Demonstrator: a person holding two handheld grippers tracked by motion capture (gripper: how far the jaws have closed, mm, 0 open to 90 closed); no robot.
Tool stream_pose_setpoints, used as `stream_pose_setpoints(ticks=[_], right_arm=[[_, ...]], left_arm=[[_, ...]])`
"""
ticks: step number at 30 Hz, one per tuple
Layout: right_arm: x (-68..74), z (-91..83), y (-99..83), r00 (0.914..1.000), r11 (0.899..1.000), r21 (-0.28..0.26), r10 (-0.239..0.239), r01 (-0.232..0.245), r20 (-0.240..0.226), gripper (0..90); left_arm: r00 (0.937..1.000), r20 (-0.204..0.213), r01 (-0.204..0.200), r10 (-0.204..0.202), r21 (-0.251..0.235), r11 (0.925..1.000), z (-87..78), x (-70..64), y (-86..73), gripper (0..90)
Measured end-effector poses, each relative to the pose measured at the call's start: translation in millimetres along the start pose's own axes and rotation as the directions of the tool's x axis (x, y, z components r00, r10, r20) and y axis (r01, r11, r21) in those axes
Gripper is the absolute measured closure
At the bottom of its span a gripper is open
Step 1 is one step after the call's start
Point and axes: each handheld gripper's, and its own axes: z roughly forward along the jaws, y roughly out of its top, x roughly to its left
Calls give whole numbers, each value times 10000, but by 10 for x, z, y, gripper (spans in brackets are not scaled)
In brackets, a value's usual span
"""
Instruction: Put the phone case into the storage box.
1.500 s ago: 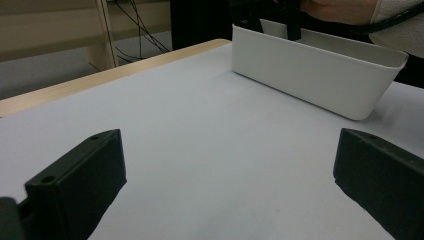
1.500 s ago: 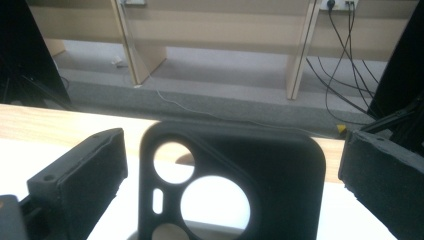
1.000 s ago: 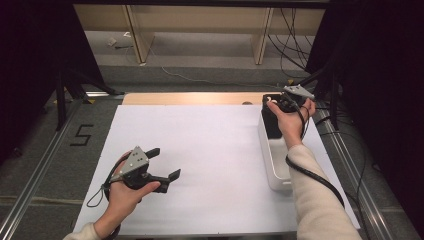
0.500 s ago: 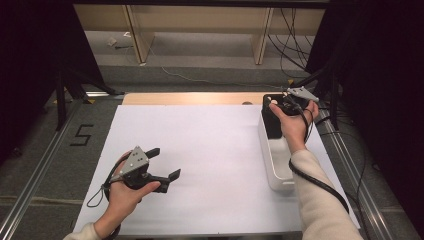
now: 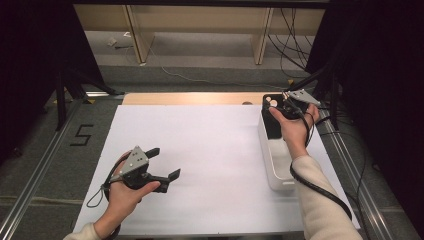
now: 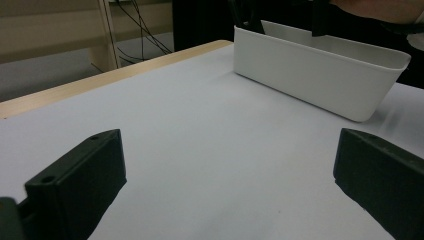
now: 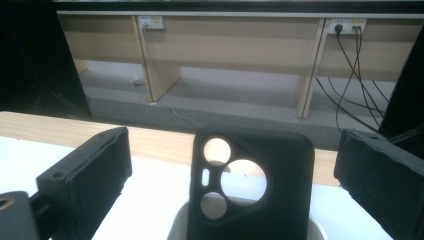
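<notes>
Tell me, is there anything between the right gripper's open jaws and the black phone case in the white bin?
Nothing visible. The right gripper is open, and the black phone case stands upright in the white bin, straight ahead between the jaws, untouched.

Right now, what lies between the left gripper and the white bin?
Only bare white table cover separates the left gripper from the white bin, seen in the left gripper view.

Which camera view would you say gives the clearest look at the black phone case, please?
The right gripper view: the black phone case stands upright, close between open jaws, its round camera cut-outs plain. The high view shows it small at the far end of the white bin, partly behind the hand. The left gripper view shows just dark shapes above the bin's rim.
</notes>
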Motion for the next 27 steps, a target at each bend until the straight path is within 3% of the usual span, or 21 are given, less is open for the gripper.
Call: stream_pose_setpoints(ticks=[27], right_arm=[[202, -242, 9, 9963, 9993, -311, -214, 188, -835, 49]], left_arm=[[10000, -33, -16, 16, 19, 10000, 1, 0, -1, 0]])
